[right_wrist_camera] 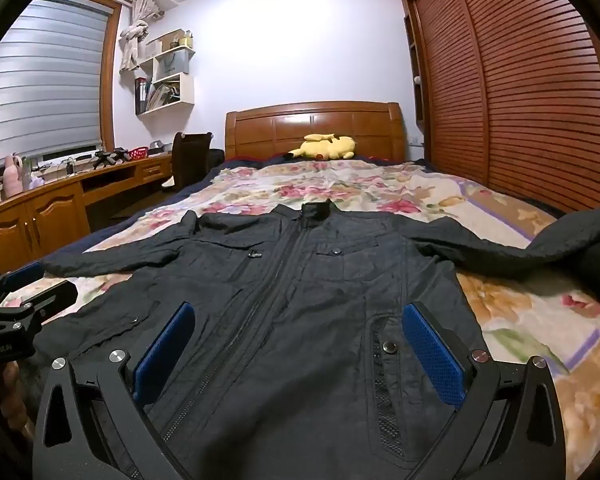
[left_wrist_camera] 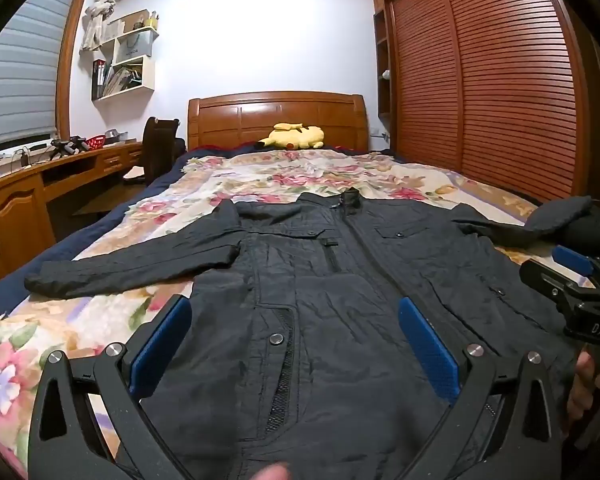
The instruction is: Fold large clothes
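Note:
A large black zip-up jacket lies flat, front side up, on the floral bedspread, collar toward the headboard and both sleeves spread out. It also shows in the right wrist view. My left gripper is open and empty, its blue pads above the jacket's lower left half. My right gripper is open and empty above the jacket's lower right half. It also shows at the right edge of the left wrist view. The jacket's right sleeve bends up at the bed's right side.
A yellow plush toy lies by the wooden headboard. A slatted wardrobe runs along the right of the bed. A wooden desk with a chair stands on the left under the window.

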### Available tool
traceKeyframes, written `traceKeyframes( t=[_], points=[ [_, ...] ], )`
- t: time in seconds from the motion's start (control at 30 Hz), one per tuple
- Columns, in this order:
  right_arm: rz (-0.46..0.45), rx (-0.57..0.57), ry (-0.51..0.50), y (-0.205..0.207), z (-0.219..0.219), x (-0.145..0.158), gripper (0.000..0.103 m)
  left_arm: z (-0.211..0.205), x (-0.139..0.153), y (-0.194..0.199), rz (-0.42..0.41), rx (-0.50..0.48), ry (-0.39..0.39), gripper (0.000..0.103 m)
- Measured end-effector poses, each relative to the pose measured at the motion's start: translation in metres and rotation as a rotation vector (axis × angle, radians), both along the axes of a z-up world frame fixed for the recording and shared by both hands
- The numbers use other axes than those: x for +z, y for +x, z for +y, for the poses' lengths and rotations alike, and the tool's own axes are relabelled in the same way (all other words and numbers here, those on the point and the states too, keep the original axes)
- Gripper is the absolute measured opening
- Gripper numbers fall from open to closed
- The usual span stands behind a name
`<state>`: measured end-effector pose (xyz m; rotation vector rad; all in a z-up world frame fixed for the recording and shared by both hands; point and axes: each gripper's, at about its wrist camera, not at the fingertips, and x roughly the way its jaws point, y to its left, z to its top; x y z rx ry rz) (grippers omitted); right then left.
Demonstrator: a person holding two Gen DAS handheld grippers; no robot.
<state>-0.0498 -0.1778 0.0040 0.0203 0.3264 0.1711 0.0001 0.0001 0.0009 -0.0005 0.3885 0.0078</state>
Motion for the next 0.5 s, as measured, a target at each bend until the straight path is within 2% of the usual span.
traceKeyframes(
  t=[0.07,0.5],
  points=[
    [0.001,0.001,-0.001,-0.0004,0.0001,0.0001,0.103,-0.0013,-0.0002,0.0028,0.02,0.001,0.009,0.103],
    [0.0,-0.002,0.004,-0.0014,-0.0009,0.0007,0.103,-0.001,0.0023,-0.0022,-0.023,0.011,0.001,0.103]
  ],
)
